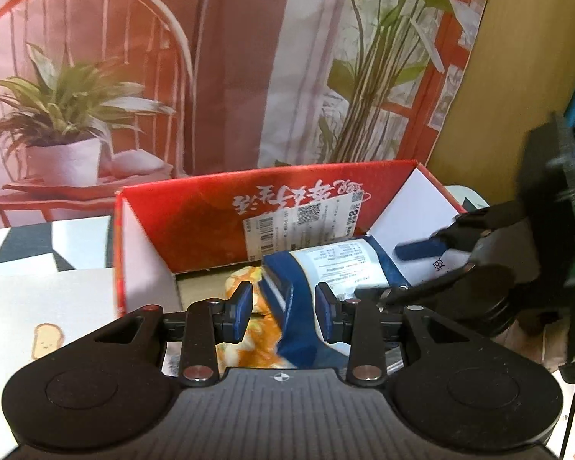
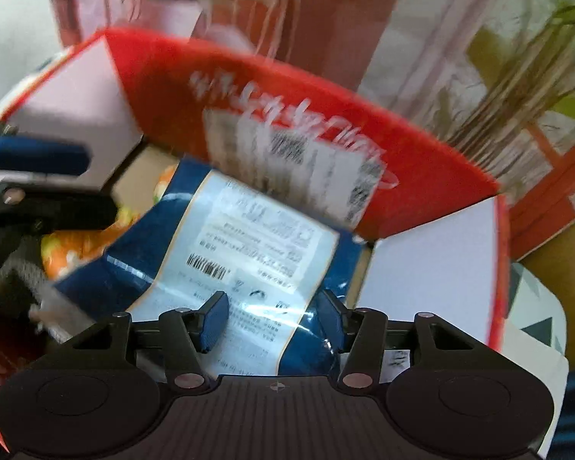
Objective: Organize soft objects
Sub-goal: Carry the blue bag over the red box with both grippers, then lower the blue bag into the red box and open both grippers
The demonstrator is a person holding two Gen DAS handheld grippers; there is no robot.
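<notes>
- Left wrist view: one red cardboard box point(image 1: 218, 222) stands open on the table, flaps up, a white shipping label point(image 1: 303, 222) stuck on the inner face of its far flap.
- Inside the box lie two soft things: one blue and white packet point(image 1: 326, 264) and one orange and white soft item point(image 1: 249, 349) under and beside it.
- The left gripper point(image 1: 283, 316) hangs over the near part of the box, jaws apart. The near end of the packet runs up between its blue pads point(image 1: 239, 314); whether the pads touch it cannot be told, and no grip is evident.
- The right gripper point(image 1: 421, 249) enters from the right edge, one blue pad over the far end of the packet; its jaw state cannot be told from here.
- Only this view shows a white sheet with a toast cartoon point(image 1: 46, 341) left of the box, and a printed backdrop with one potted plant point(image 1: 57, 115) and a red chair.
- Right wrist view, blurred: the same box point(image 2: 272, 107) and label point(image 2: 287, 161), tilted in frame.
- The packet point(image 2: 241, 253) fills the centre, its printed white panel and barcode facing up, detail the other view lacks. The orange item point(image 2: 76, 249) peeks out at its left.
- The right gripper point(image 2: 274, 324) stands with jaws apart over the packet's near end, holding nothing.
- The left gripper point(image 2: 38, 161) shows at the left edge as one blue pad and black linkage.
</notes>
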